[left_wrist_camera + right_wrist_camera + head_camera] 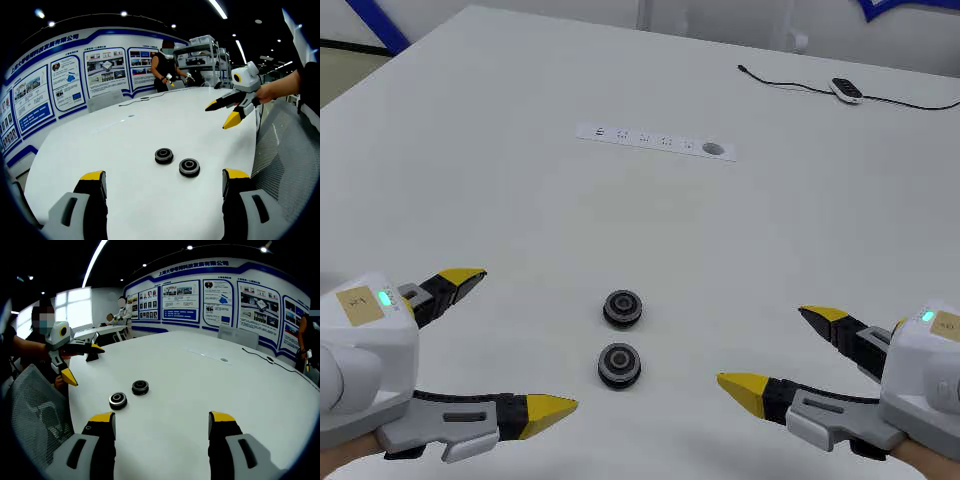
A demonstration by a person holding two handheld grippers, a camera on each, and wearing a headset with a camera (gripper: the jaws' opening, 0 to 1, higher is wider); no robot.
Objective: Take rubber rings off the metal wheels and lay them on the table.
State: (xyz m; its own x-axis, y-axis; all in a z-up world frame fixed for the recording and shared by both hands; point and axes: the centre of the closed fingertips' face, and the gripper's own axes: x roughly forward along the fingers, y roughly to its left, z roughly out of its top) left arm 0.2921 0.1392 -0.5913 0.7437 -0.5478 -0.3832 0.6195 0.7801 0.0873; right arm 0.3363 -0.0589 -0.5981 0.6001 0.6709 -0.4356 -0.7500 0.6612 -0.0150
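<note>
Wheels [619, 365] wait on a broad white table [520, 190], toward its near side, rubber not yet removed; the left gripper [525, 338] and right gripper [765, 346] hang on either side of the pair, apart from it, each with its jaws spread wide and nothing between them; a power strip [655, 141] lies well behind; the two wheels lie flat, one just beyond the other, round faces up; the rings [603, 366] are the black bands around each metal hub. The wheels look small, dense and rigid, and likely to skid on the smooth top; the rings look soft, stretchy and grippy; the surest hold is probably one claw pinning the hub while the other pinches the ring's outer edge and peels it off.
</note>
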